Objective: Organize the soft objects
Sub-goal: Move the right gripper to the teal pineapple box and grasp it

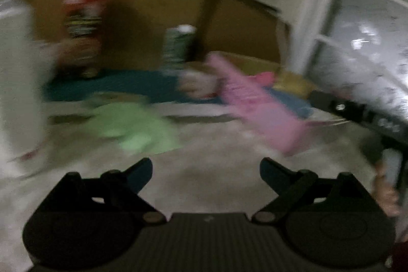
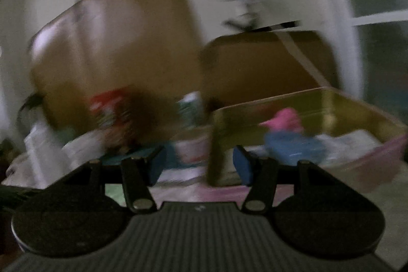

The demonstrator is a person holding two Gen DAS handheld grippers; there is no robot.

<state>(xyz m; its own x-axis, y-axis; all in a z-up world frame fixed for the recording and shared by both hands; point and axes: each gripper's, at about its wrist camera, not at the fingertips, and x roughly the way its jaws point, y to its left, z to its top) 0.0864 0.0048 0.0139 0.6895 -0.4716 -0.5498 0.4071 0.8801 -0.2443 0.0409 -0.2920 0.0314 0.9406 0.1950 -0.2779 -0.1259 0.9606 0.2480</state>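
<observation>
While both views blur, left gripper point(image 1: 206, 171) gapes wide, empty | green cloth point(image 1: 135, 129) at its eleven o'clock | right gripper point(image 2: 199, 165) parted, empty | cardboard box point(image 2: 318, 103) at its one o'clock.

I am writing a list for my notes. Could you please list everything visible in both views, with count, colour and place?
green cloth: one, light green, on the floor, left of centre.
pink cloth: one, pink, on the floor, right of centre.
teal mat: one, dark teal, behind the cloths.
box: one, yellowish, right side, holding a pink and a blue item.
cardboard: brown, at the back.
can: one, blurred, in the middle.
left tongs: open, empty.
right tongs: open, empty.
</observation>
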